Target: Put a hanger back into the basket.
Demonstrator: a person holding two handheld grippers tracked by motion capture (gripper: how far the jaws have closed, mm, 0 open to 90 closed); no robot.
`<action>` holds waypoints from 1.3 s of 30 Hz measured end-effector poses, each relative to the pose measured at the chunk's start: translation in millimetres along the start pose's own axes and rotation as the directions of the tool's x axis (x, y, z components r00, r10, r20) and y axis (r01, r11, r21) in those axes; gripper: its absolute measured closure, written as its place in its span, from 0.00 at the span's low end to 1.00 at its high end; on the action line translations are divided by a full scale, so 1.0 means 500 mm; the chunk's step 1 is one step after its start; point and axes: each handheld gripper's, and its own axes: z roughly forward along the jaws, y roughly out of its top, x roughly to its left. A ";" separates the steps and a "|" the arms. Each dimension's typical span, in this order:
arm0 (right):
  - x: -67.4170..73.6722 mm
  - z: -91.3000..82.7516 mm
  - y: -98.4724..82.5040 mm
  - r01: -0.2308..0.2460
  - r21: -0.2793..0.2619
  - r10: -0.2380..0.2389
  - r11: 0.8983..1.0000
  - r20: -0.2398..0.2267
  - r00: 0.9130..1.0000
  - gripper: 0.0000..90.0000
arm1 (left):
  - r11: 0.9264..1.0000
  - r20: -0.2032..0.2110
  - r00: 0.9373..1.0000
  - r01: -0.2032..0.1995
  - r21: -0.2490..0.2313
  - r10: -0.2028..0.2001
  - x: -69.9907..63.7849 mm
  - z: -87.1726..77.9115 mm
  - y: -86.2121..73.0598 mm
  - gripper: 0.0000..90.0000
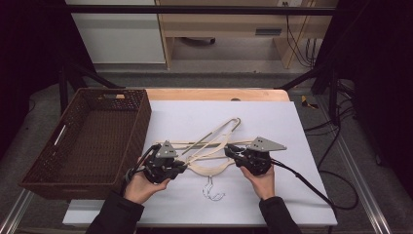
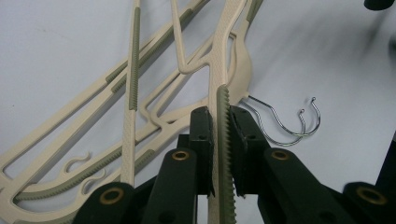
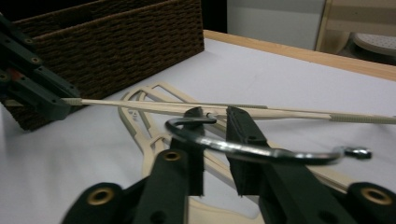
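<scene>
Several cream plastic hangers [image 1: 209,146] with green toothed strips lie in a tangle on the white board [image 1: 272,122]. My left gripper [image 1: 182,166] is at the pile's left end. In the left gripper view it [image 2: 223,114] is shut on one hanger arm [image 2: 223,70], which stands on edge between the pads. My right gripper [image 1: 231,151] is at the pile's right end. In the right gripper view its jaws [image 3: 215,114] stand close together, with the stem of a metal hook [image 3: 261,150] between their tips. Behind them a thin hanger bar [image 3: 261,109] runs level to my left gripper [image 3: 42,93].
A dark woven basket [image 1: 146,112] stands at the left, hard against the board, and is close by in the right gripper view [image 3: 116,37]. Two wire hooks [image 1: 212,191] lie near the front edge, and another hook [image 1: 235,122] points away. Cables trail off to the right.
</scene>
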 end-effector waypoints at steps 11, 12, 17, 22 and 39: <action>0.005 0.000 -0.002 0.011 0.001 -0.011 1.000 -0.008 1.000 0.98 | 0.999 -0.007 1.000 -0.015 0.030 0.015 -0.007 0.009 -0.003 0.88; 0.005 0.000 -0.002 0.011 -0.001 -0.011 1.000 -0.004 1.000 0.98 | 1.000 -0.011 1.000 -0.018 0.019 0.018 -0.008 0.009 -0.003 0.85; 0.007 0.003 -0.005 0.010 0.008 -0.010 1.000 -0.006 1.000 0.99 | 0.996 -0.091 0.994 -0.065 -0.065 0.058 -0.018 -0.004 0.018 0.59; 0.008 0.003 -0.003 0.006 0.013 -0.006 1.000 -0.019 1.000 0.99 | 0.991 -0.125 0.988 -0.104 -0.083 0.093 -0.035 0.013 0.048 0.41; 0.010 -0.004 0.002 0.012 0.001 -0.012 1.000 -0.024 1.000 0.98 | 0.990 -0.165 0.977 -0.130 0.060 0.139 -0.096 0.143 0.096 0.74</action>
